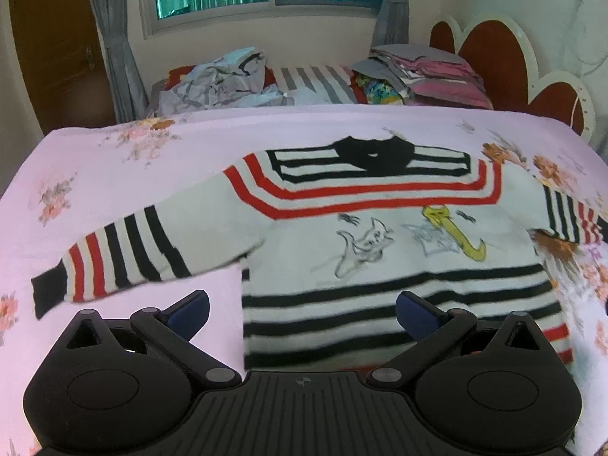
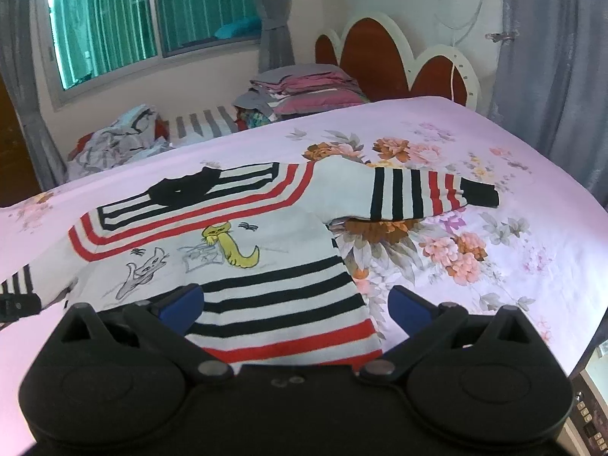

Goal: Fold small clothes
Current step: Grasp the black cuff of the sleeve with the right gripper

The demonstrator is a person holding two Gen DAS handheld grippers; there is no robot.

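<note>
Wide bed [image 1: 114, 159] under a pink floral sheet [image 2: 494, 174], red scalloped headboard [image 2: 372, 57] at one end. Spread flat near the front edge, a white sweater [image 1: 380, 235] with black and red stripes, sleeves out sideways. Along the far edge, crumpled grey clothes [image 1: 220, 79] and a folded stack [image 1: 429, 72].

White sweater [image 1: 380, 250] w/ black+red stripes; pink floral sheet [image 2: 475, 144].

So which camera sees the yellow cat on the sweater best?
The right wrist view: the yellow cat shows whole and sharp. The left wrist view shows it too, but blurrier.
</note>
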